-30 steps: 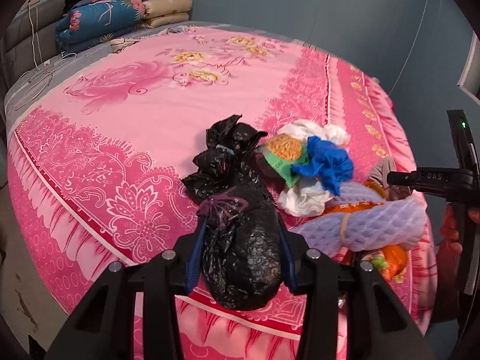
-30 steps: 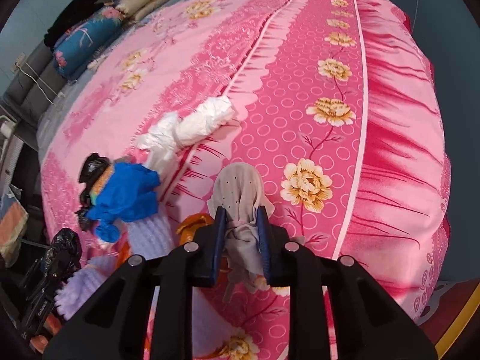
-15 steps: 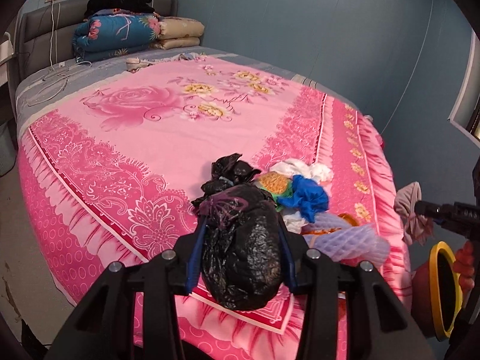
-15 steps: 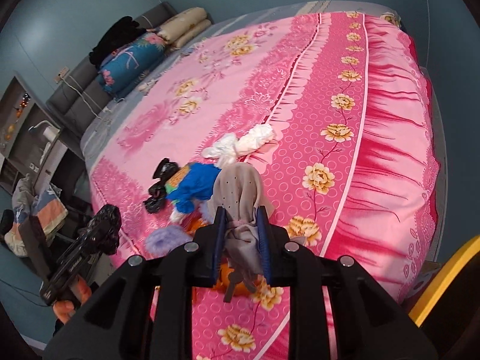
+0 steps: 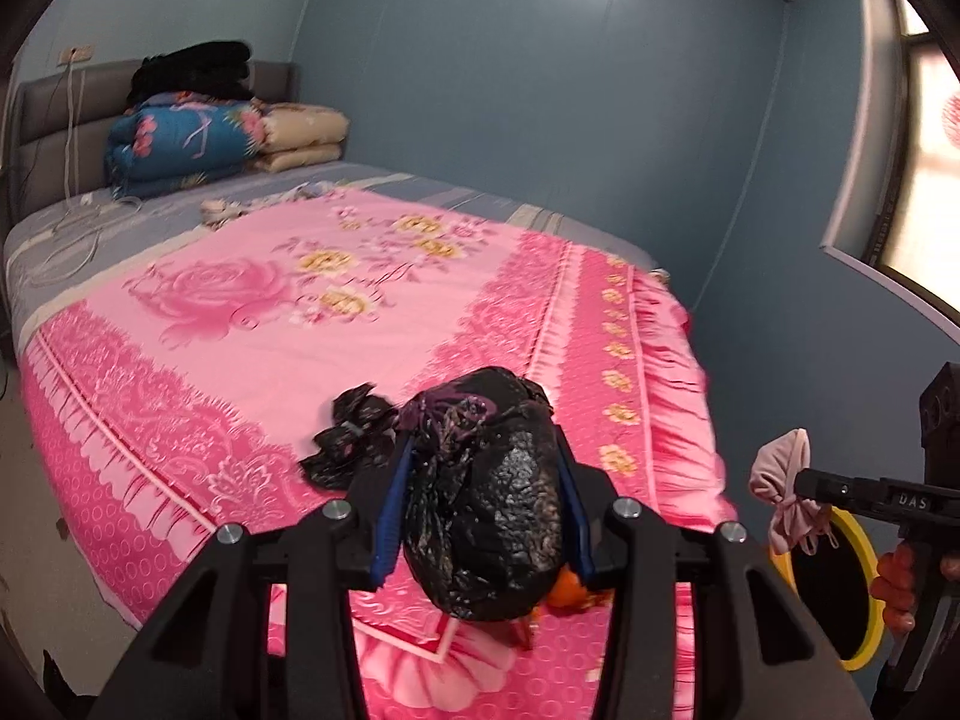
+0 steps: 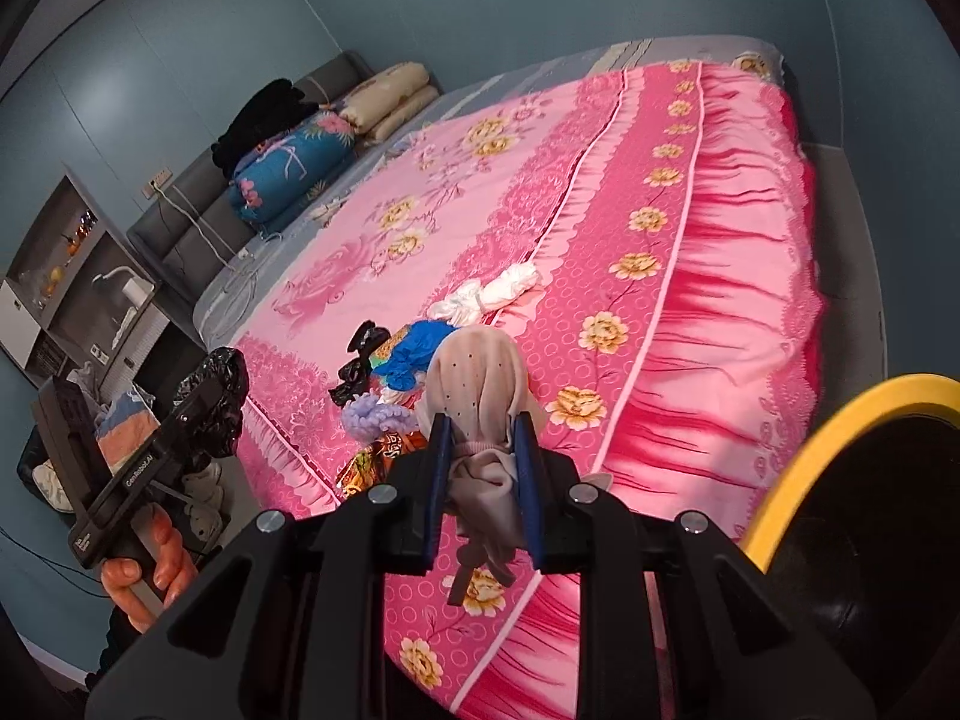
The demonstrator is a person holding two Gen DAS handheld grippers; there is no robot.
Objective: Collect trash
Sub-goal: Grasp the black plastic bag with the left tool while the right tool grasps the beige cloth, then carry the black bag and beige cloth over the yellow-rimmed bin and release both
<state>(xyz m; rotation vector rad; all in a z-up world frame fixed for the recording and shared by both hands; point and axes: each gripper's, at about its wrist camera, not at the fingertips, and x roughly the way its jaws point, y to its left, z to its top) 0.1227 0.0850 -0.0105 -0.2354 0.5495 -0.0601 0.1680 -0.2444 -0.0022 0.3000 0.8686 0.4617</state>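
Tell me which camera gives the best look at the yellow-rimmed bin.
The right wrist view: the yellow-rimmed bin looms large at lower right, though cropped. The left wrist view shows it smaller, partly hidden behind the right gripper.

Your left claw holds a bag between its pads, raised over the near end of the bed. A second bag lies on the bed just at its ten o'clock. Your right claw grips a cloth; the bin sits off the bed at its three o'clock. At eleven o'clock from that claw the trash pile lies on the bed. Folded quilts are stacked at the far end, against the headboard.
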